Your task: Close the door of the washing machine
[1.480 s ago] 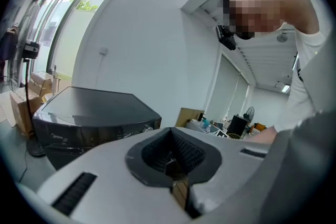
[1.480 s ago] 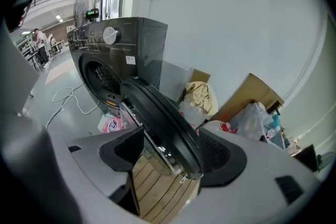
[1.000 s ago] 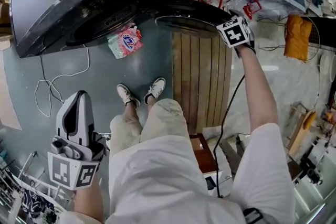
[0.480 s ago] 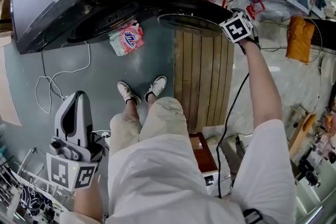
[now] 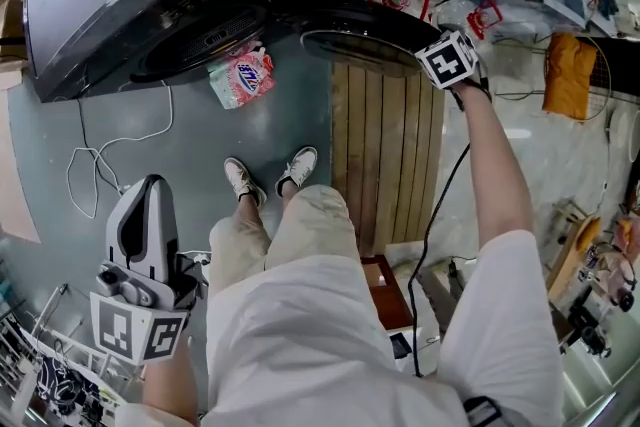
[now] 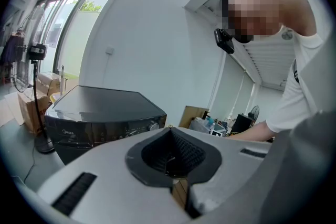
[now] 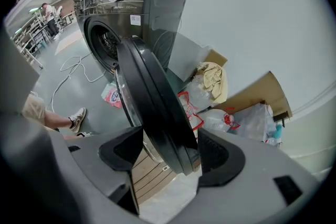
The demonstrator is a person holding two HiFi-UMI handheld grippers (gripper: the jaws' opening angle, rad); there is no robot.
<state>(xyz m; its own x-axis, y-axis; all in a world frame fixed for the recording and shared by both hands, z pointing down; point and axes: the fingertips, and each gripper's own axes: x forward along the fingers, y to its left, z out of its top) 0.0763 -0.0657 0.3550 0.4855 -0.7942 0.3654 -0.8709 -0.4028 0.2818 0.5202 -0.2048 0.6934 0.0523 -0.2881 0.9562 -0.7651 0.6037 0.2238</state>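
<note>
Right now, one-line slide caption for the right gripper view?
Right gripper clamped on the rim of the open washing machine door, washing machine behind it, door not yet closed.

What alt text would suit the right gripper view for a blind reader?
The right gripper has its jaws closed on the rim of the round black washing machine door, which stands open. Behind it is the dark grey front-loading washing machine, drum opening exposed; a pink packet lies on the grey floor below.
</note>
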